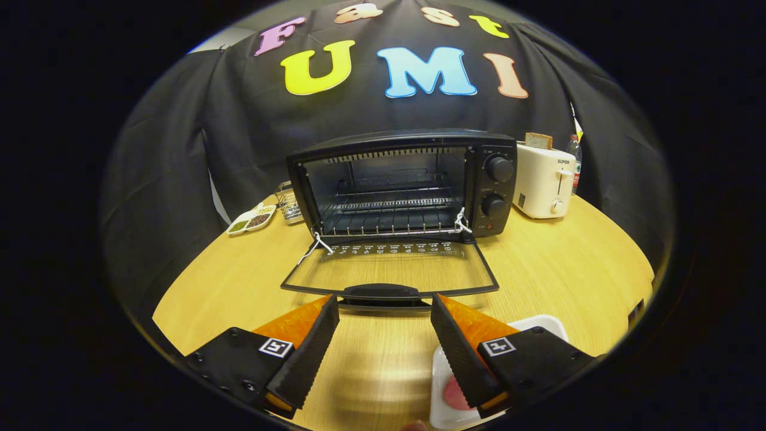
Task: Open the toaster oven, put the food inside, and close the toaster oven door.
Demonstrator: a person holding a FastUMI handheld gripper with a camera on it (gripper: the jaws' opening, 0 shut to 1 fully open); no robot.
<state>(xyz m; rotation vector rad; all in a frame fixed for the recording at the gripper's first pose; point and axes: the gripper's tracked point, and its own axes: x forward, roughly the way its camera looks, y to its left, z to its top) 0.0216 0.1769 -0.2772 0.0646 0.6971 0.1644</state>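
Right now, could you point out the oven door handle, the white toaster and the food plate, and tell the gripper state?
oven door handle (380, 291), gripper view, middle of black bar.
white toaster (541, 182), gripper view, its front face.
food plate (541, 323), gripper view, far rim.
gripper (386, 312), gripper view, open, holding nothing.

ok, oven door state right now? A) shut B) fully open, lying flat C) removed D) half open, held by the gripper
B: the toaster oven door lies folded down flat toward the table, rack exposed, while the hand-held gripper hangs open just short of the door handle, touching nothing.
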